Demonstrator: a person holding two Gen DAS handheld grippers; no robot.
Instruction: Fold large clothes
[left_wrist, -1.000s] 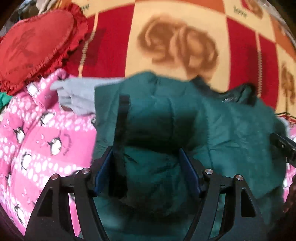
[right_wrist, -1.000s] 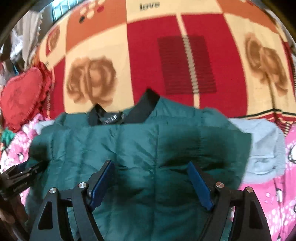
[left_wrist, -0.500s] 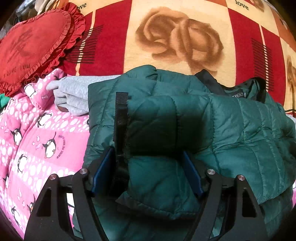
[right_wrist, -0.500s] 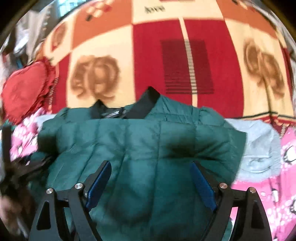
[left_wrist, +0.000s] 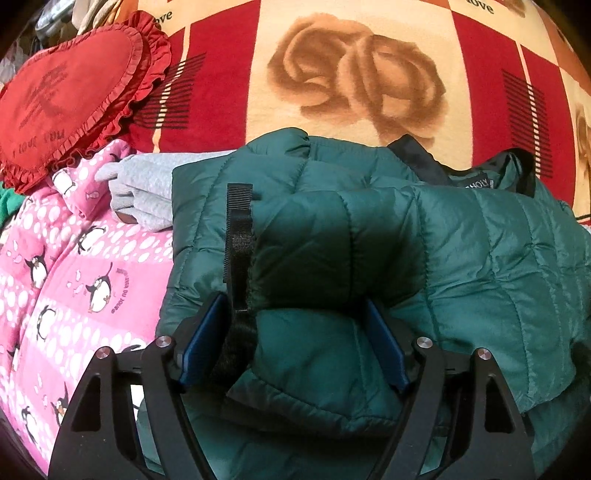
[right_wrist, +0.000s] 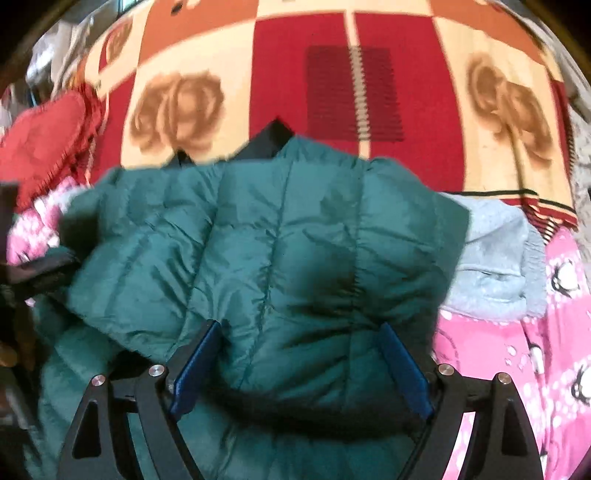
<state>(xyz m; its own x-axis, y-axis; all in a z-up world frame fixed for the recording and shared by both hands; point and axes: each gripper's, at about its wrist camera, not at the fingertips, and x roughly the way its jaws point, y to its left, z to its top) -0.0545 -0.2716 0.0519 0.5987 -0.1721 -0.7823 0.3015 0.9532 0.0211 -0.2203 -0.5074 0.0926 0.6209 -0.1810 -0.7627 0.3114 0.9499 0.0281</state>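
We are looking at a home bedroom: a bed spread with a red and cream rose-patterned blanket (left_wrist: 351, 85), a heart-shaped frilled red cushion (left_wrist: 70, 92) at its left edge, pink penguin-print bedding (left_wrist: 74, 280), and clothes heaped on top.

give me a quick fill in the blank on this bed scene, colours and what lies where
1. The quilted jacket between the jaws of the left gripper is dark ____.
2. The heart-shaped cushion with the ruffled edge is ____.
3. The pink fabric beside the jacket is printed with ____.
4. The folded garment partly under the jacket's edge is ____.

Missing words: green; red; penguins; grey
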